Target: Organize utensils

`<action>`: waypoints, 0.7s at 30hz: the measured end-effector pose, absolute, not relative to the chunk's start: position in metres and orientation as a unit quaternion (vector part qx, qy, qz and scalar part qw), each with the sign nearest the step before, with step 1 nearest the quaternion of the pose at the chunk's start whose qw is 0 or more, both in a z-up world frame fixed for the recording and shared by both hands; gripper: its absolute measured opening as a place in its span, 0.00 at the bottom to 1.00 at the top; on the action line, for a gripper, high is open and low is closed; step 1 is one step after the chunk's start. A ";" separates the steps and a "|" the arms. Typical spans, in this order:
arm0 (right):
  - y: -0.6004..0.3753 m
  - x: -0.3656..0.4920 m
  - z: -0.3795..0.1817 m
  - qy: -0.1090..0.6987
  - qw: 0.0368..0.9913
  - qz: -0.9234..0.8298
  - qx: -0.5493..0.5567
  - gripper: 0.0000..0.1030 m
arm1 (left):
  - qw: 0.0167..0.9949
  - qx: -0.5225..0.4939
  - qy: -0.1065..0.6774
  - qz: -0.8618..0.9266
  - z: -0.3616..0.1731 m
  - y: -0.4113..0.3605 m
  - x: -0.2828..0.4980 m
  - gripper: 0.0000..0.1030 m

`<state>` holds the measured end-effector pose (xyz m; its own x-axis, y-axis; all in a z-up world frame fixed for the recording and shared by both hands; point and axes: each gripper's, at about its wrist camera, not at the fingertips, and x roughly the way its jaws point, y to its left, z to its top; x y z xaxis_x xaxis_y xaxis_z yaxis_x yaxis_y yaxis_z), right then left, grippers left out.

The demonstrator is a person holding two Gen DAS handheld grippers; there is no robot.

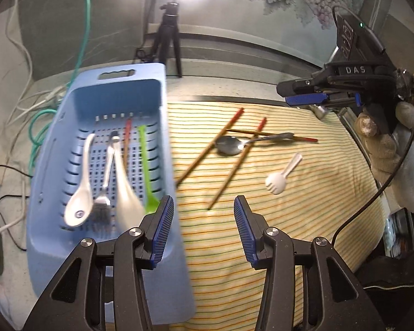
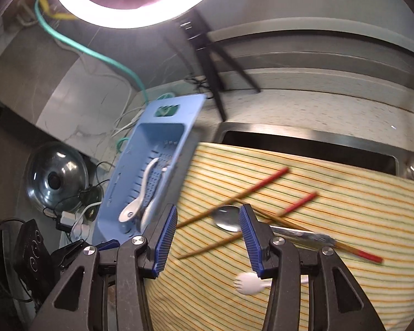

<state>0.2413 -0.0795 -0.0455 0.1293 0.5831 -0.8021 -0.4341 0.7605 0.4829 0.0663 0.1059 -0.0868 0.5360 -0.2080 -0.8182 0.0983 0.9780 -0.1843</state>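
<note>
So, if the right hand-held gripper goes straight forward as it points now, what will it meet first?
Probably the shiny metal spoon lying across the brown red-tipped chopsticks on the striped yellow cloth; its bowl sits between the open fingers, though depth is unclear.

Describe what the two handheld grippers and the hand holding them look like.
Both grippers, left and right, have black angular linkages with silver pivot bolts and ribbed blue pads. Seen from the left wrist, the right unit is marked "DAS", trails a black cable, and is gripped by a beige knit glove.

Glossy metal spoon point(image 1: 229, 145), matt striped cloth point(image 1: 303, 220), plastic basket point(image 1: 49, 193)
</note>
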 end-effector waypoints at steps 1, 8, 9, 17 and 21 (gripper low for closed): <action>-0.091 0.242 -0.049 0.570 0.749 0.331 0.074 0.42 | 0.874 -0.055 0.474 -0.090 -0.088 0.102 0.068 0.43; -0.155 0.239 -0.073 0.590 0.752 0.272 0.114 0.42 | 0.863 -0.044 0.489 -0.118 -0.096 0.076 0.083 0.43; -0.161 0.238 -0.076 0.593 0.751 0.266 0.120 0.42 | 0.862 -0.038 0.491 -0.122 -0.097 0.070 0.085 0.43; -0.182 0.218 -0.104 0.623 0.725 0.246 0.162 0.42 | 0.846 -0.006 0.514 -0.141 -0.112 0.040 0.108 0.48; -0.184 0.213 -0.109 0.627 0.719 0.242 0.180 0.39 | 0.843 0.022 0.516 -0.148 -0.113 0.029 0.117 0.48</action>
<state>0.2131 -0.1839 -0.1095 0.0976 0.5735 -0.8134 -0.1213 0.8180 0.5622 0.1170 0.0294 -0.1126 0.4239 -0.2273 -0.8767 0.2727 0.9551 -0.1158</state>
